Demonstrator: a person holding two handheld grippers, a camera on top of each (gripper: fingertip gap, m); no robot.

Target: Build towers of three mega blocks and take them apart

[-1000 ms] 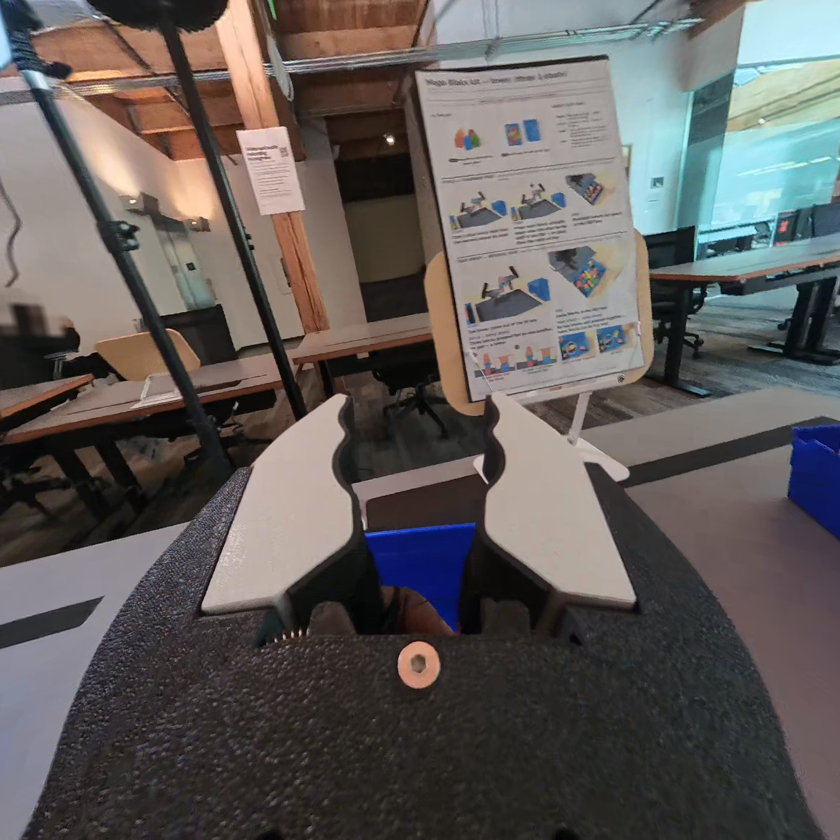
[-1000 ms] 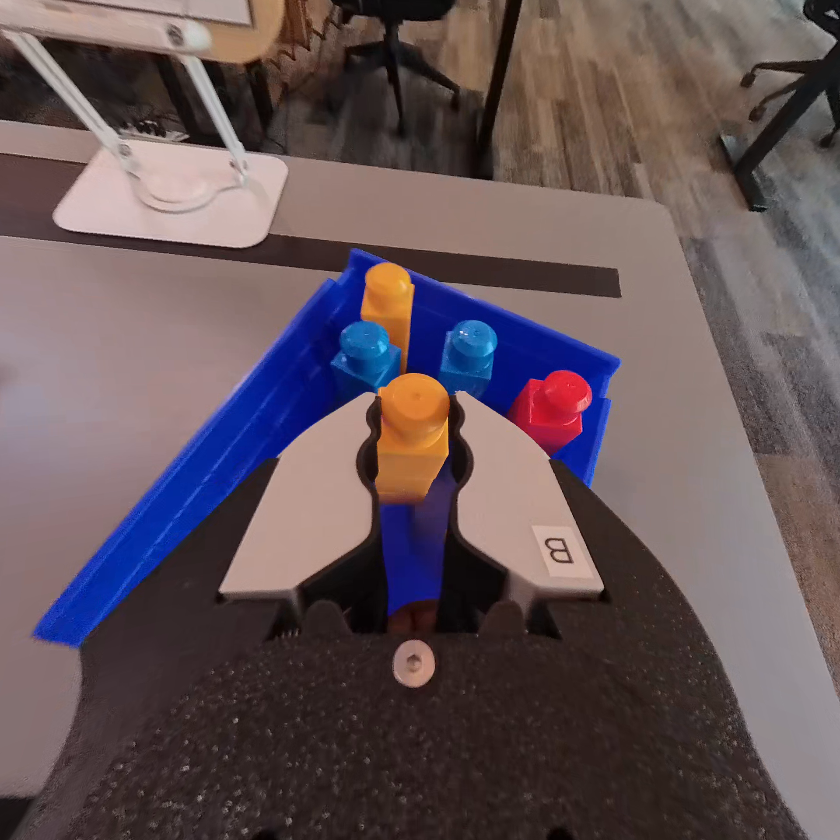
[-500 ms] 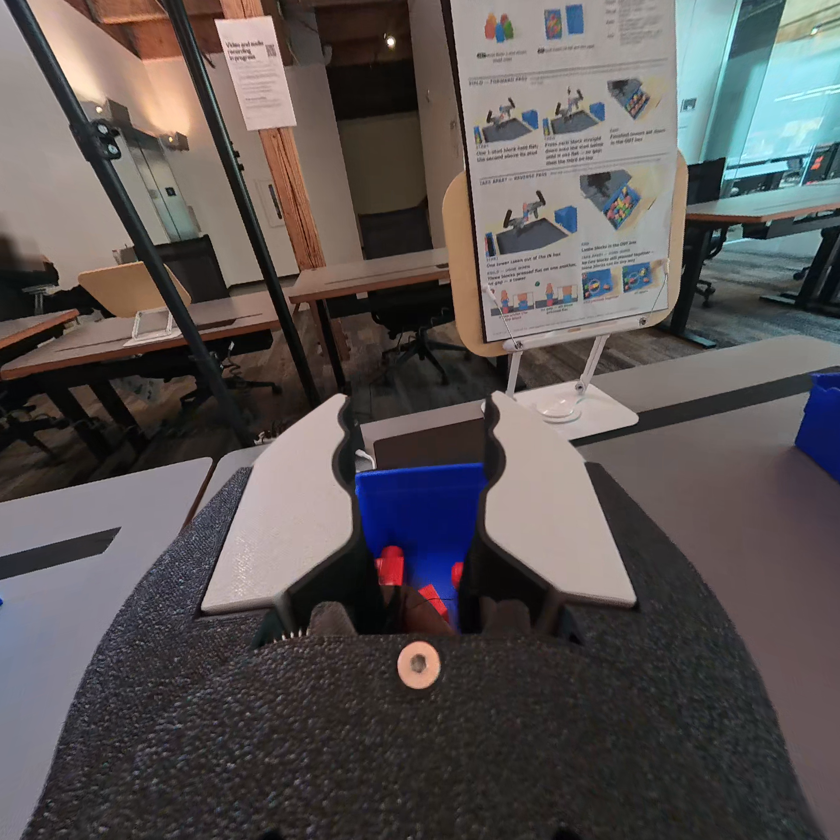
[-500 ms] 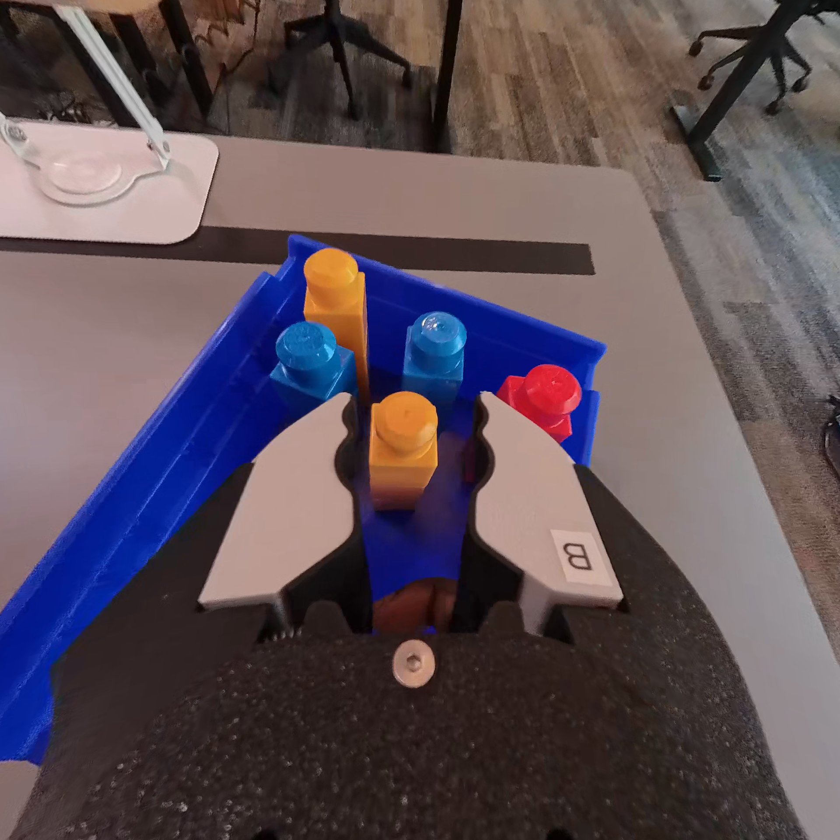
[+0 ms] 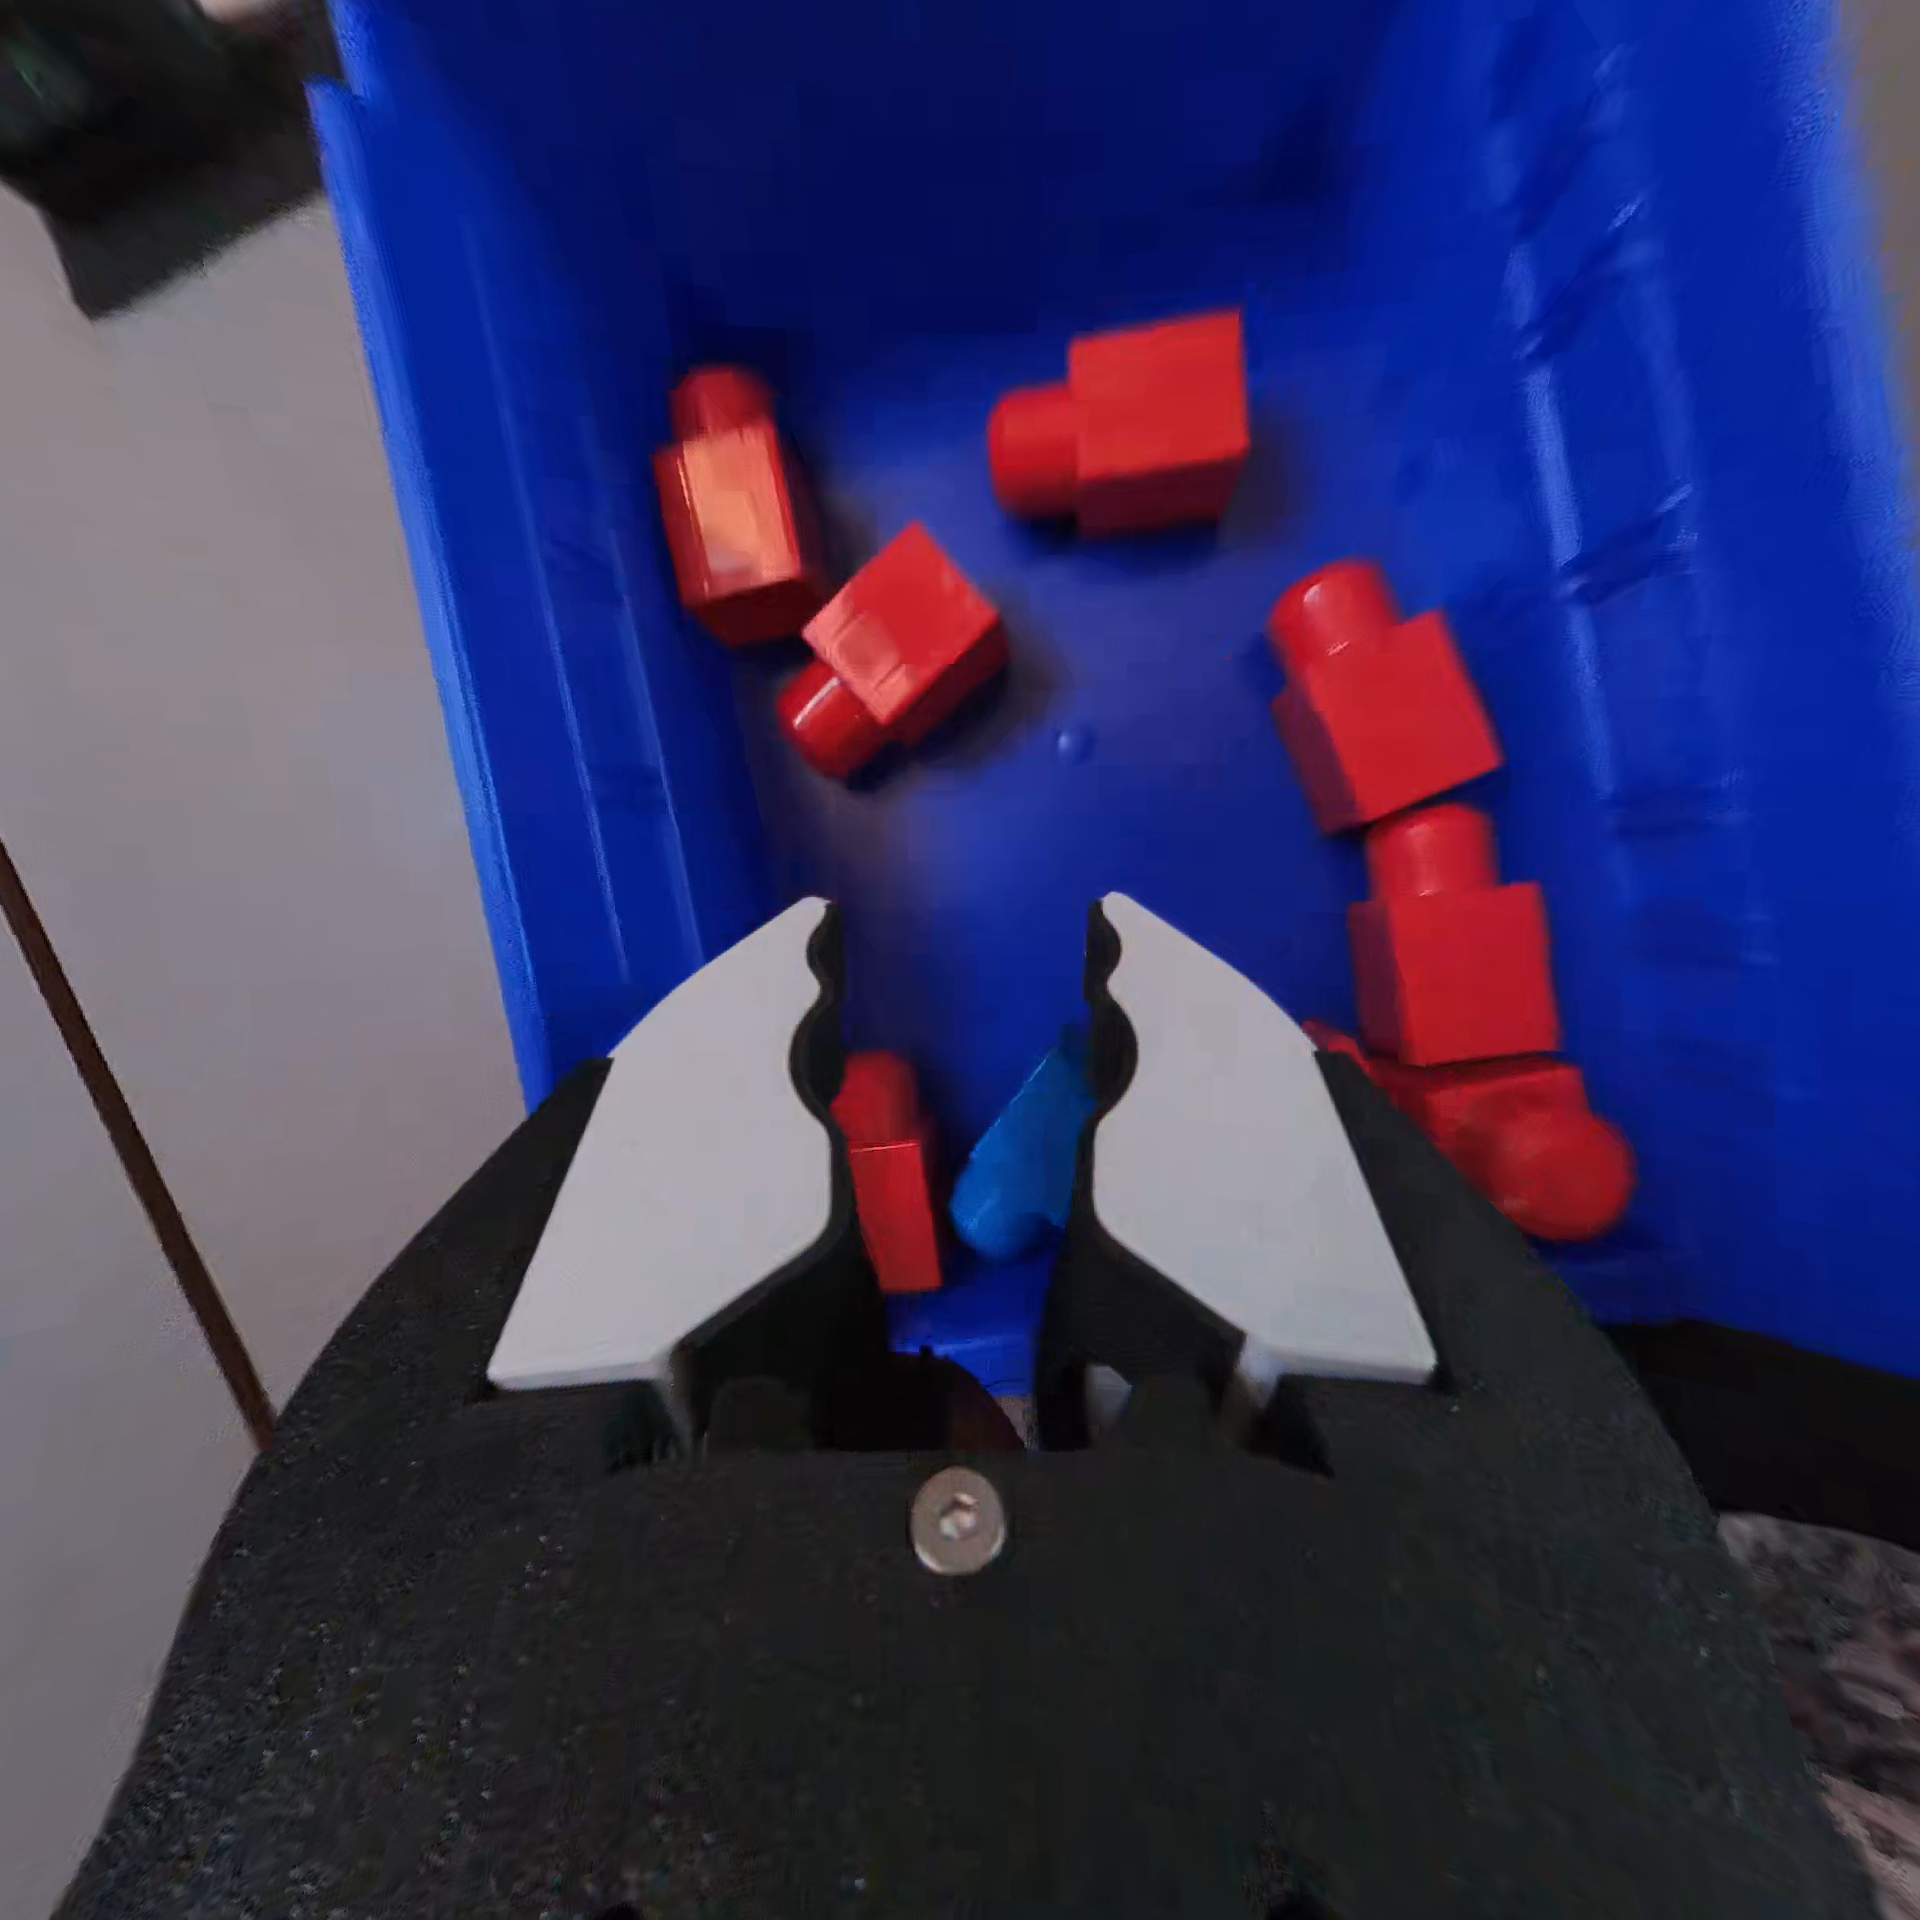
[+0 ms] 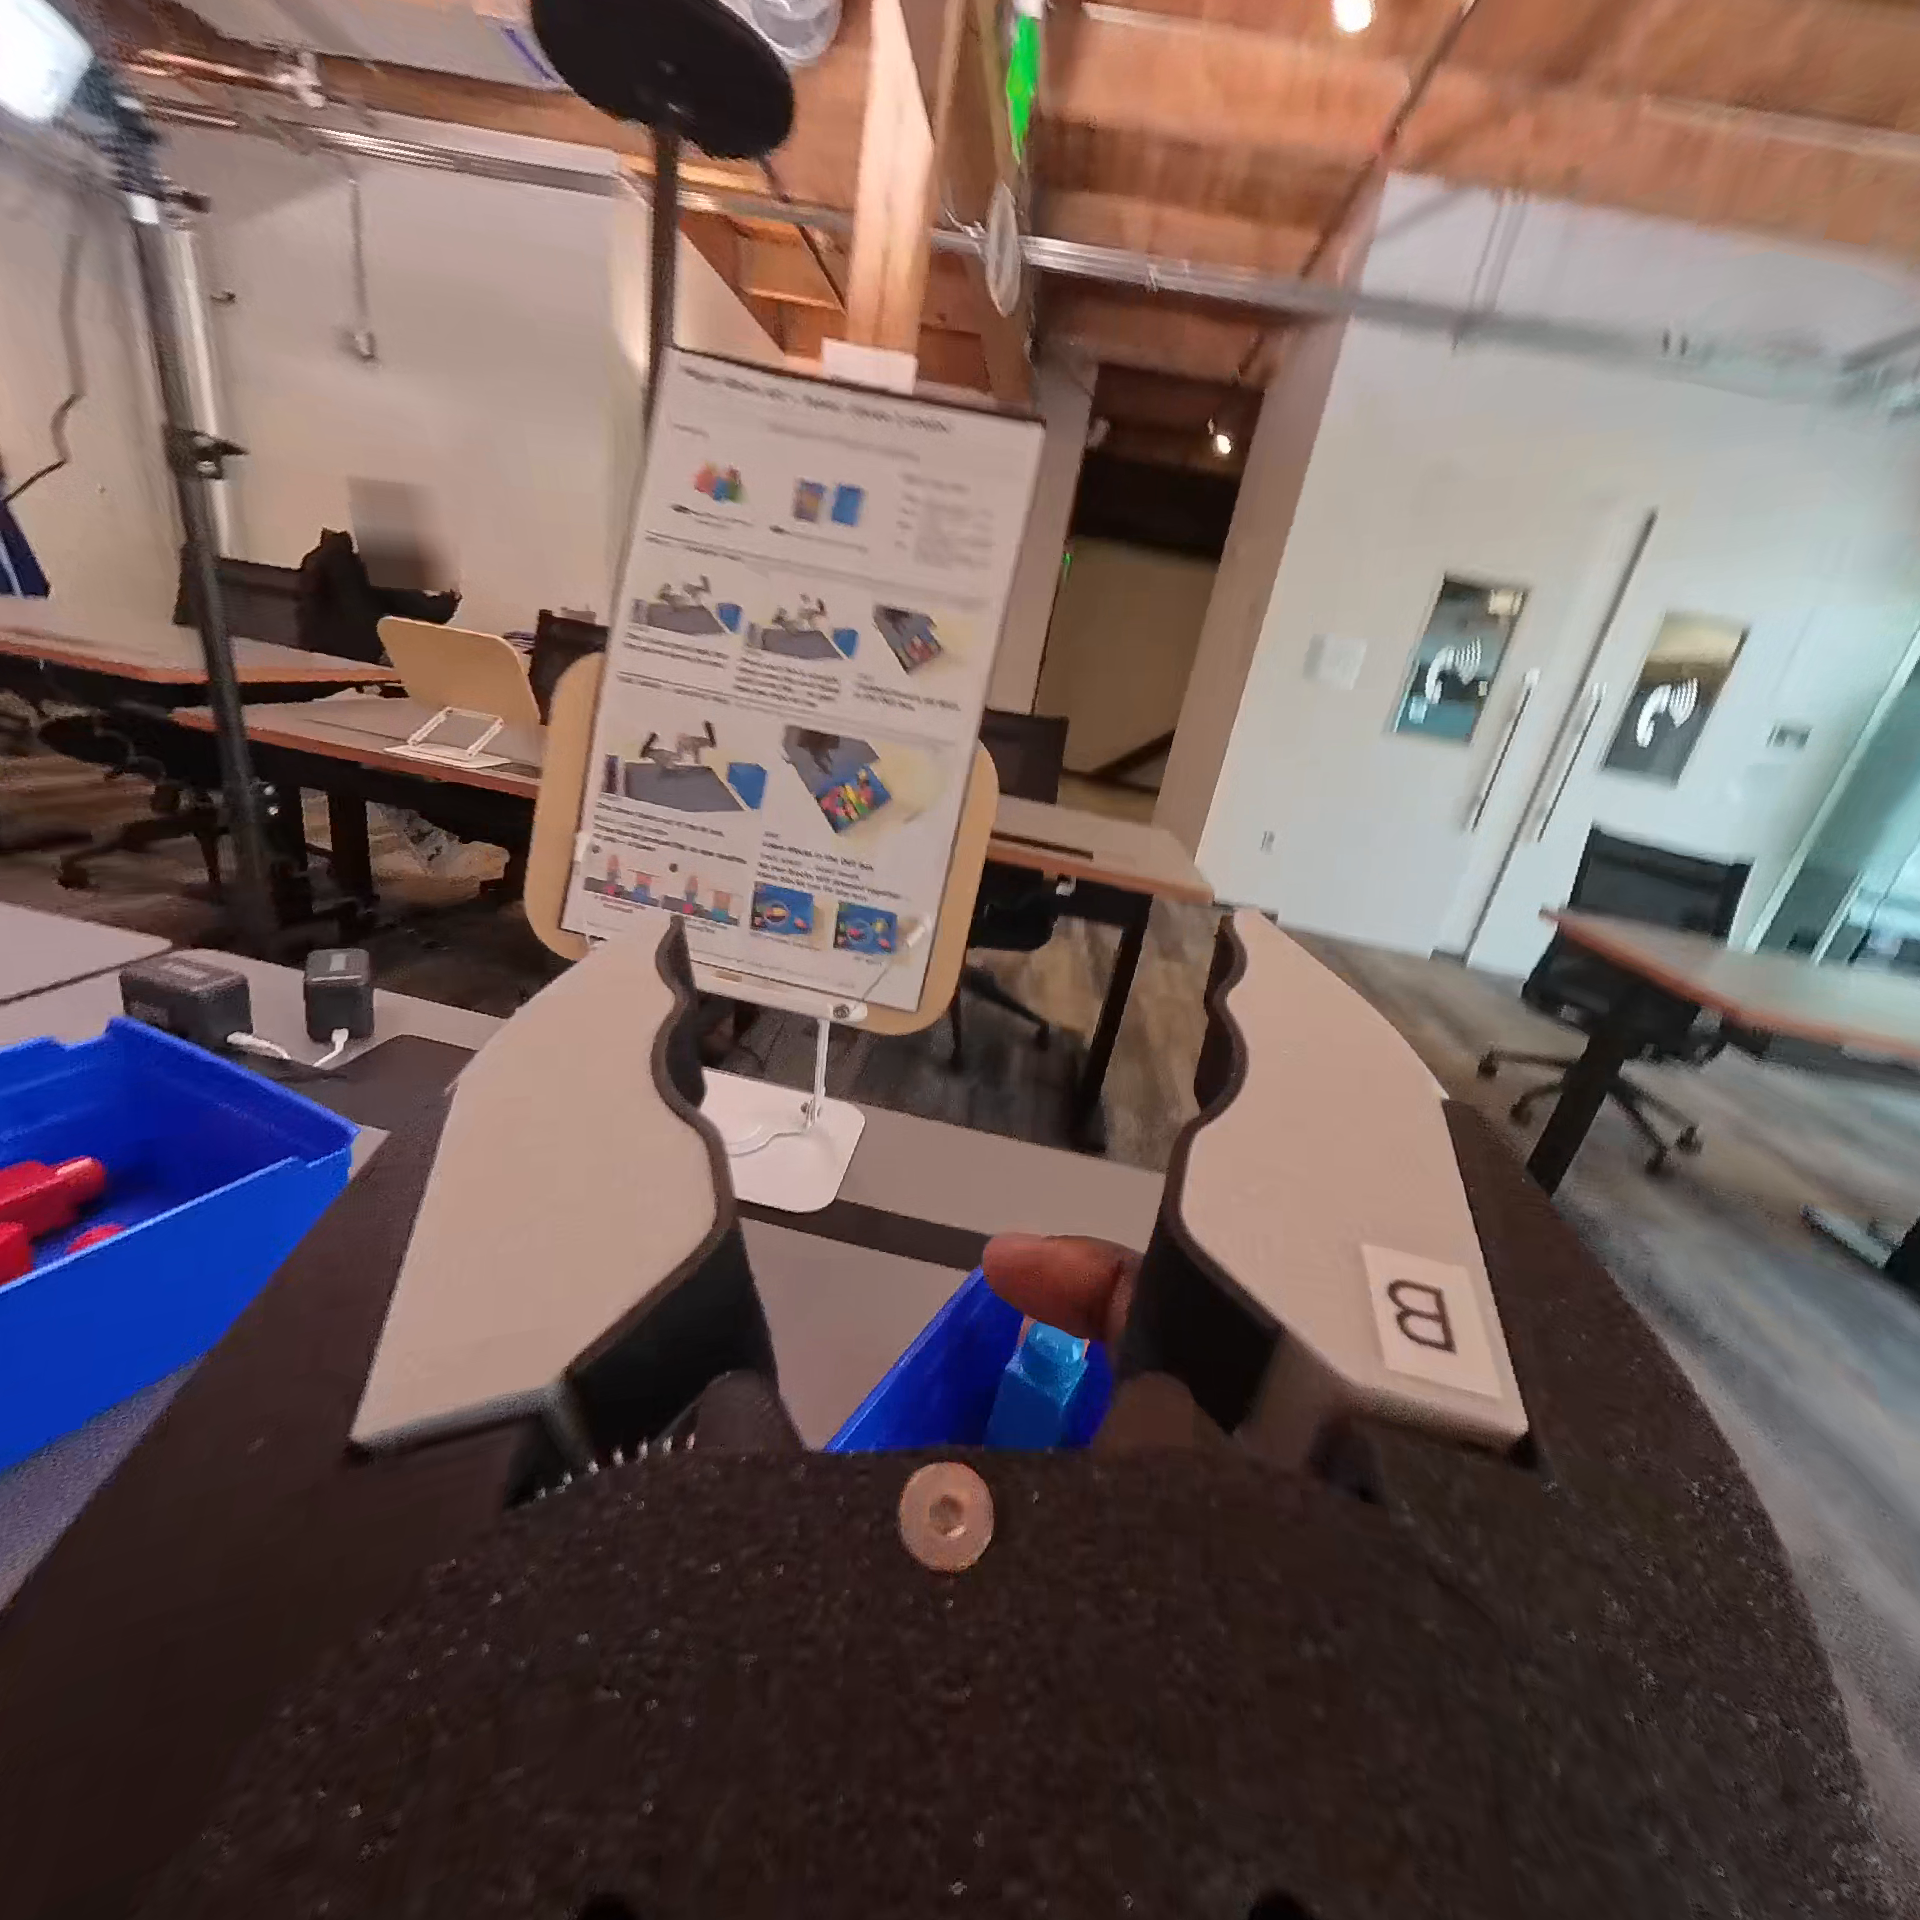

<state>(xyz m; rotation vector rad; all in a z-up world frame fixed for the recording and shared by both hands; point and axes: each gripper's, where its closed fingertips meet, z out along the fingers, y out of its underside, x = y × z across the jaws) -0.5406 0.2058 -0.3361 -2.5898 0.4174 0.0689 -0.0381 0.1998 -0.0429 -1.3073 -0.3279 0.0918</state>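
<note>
My left gripper (image 5: pixel 961 914) is open and empty, pointing down into a blue bin (image 5: pixel 499 727). Several red blocks lie loose on the bin floor, such as one at the back (image 5: pixel 1143 426) and one on the right (image 5: pixel 1382 717). A red block (image 5: pixel 888 1174) and a blue block (image 5: pixel 1013 1174) lie below, between the jaws. My right gripper (image 6: pixel 948 935) is wide open and empty, raised and pointing across the room. Below it is the corner of a second blue bin (image 6: pixel 914 1382) with an upright blue block (image 6: pixel 1044 1382).
The bin of red blocks also shows at the left of the right wrist view (image 6: pixel 156 1195). An instruction sheet on a stand (image 6: pixel 800 727) stands at the table's far edge. Two black power adapters (image 6: pixel 187 997) sit behind the left bin. A person's fingertip (image 6: pixel 1060 1278) shows between the right jaws. The tips of one gripper are about 60 cm away from the tips of the other.
My left gripper has tipped down from facing the room into the bin of red blocks. My right gripper has let go of the orange block, opened wide and lifted away from its bin.
</note>
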